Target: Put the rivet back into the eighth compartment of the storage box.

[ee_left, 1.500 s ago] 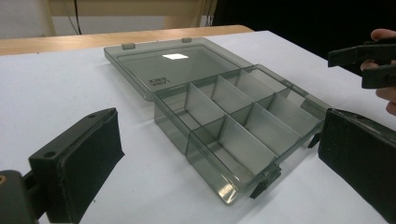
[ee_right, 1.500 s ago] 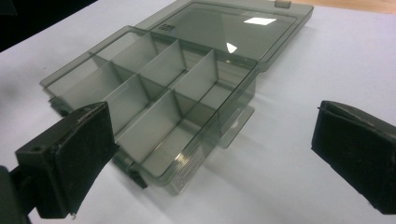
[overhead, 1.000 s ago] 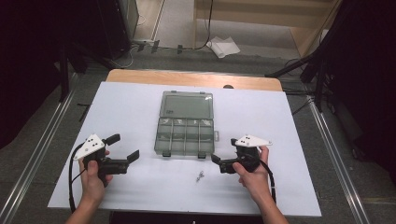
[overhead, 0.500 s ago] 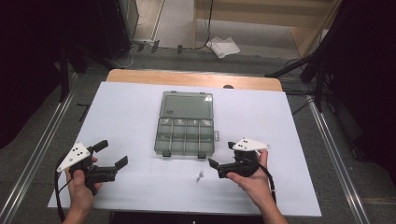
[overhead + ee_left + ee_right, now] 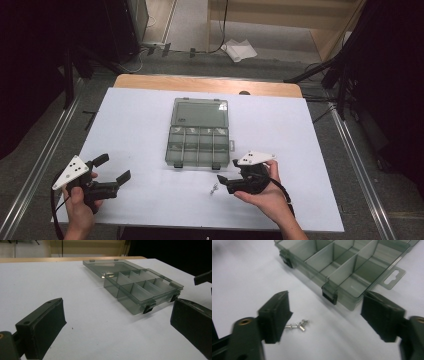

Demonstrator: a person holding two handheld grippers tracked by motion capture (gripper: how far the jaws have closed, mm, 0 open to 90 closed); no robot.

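Overhead, a white sheet covers the wooden table (image 5: 150, 115), with grey floor, metal rails and dark curtains around it. At frame centre lies the smoky clear plastic compartment box (image 5: 199, 140), lid flung open toward the top. Just below its lower right corner sits a tiny cluster of silver screws (image 5: 214, 189), too small to count. The left gripper (image 5: 111, 169), at lower left, stands with its jaws apart on nothing, well away from the box. The right gripper (image 5: 224, 180), lower centre-right, points at the screws; its jaw gap is hard to judge.

From the left gripper view, the box (image 5: 140, 287) occupies the upper right. Both black jaws are cut off by the frame edges, spread wide, with bare white sheet between.

From the right gripper view, the box (image 5: 352, 267) runs off the top edge. The blurred screws (image 5: 298, 325) lie at lower centre, just beside the left-hand jaw, contact uncertain; the jaws are wide apart and grip nothing.
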